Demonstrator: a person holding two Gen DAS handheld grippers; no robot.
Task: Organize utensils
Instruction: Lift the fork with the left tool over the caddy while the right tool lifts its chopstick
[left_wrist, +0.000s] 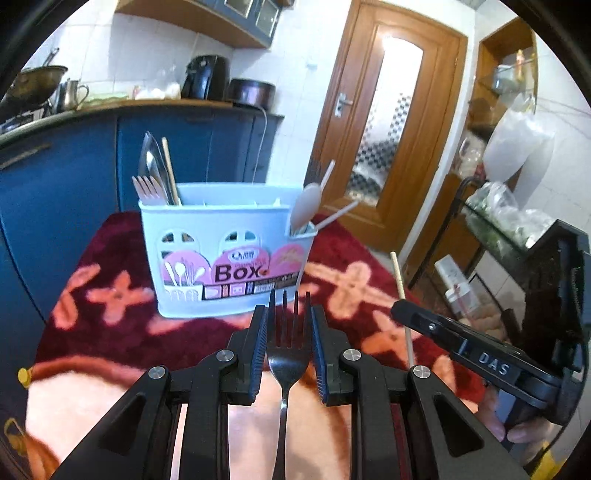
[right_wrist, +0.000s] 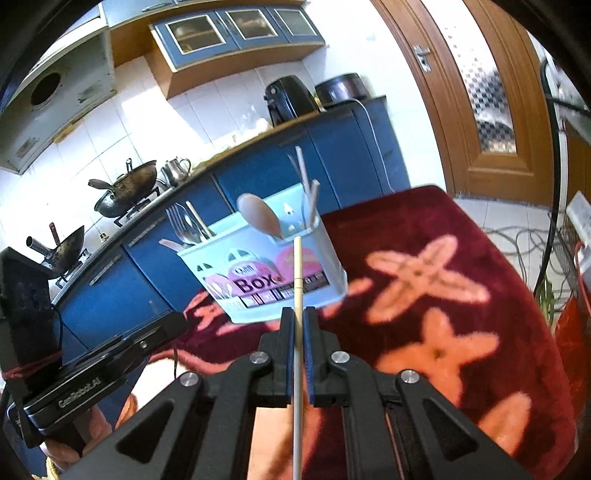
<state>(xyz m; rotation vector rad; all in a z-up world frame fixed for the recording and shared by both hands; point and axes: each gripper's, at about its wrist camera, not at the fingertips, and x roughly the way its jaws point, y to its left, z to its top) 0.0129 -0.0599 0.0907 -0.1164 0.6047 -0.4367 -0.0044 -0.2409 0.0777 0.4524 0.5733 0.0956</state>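
A light blue utensil box (left_wrist: 221, 236) with a "Box" label stands on the red floral cloth (left_wrist: 110, 258). Its left compartment holds forks, spoons and a chopstick. Its right end cup holds a wooden spoon (left_wrist: 306, 203) and pale sticks. My left gripper (left_wrist: 288, 314) is shut on a dark metal fork (left_wrist: 286, 354), tines pointing at the box, just short of its front wall. My right gripper (right_wrist: 298, 317) is shut on a pale chopstick (right_wrist: 298, 273), which points up toward the box (right_wrist: 266, 273) and its end cup. Each gripper shows at the edge of the other's view.
Blue kitchen cabinets (left_wrist: 66, 177) run behind the table, their counter carrying woks (right_wrist: 125, 188), a kettle and a black air fryer (right_wrist: 291, 98). A wooden door (left_wrist: 384, 122) stands to the right. A rack with plastic bags (left_wrist: 509, 214) sits at the far right. Cables lie on the floor (right_wrist: 524, 236).
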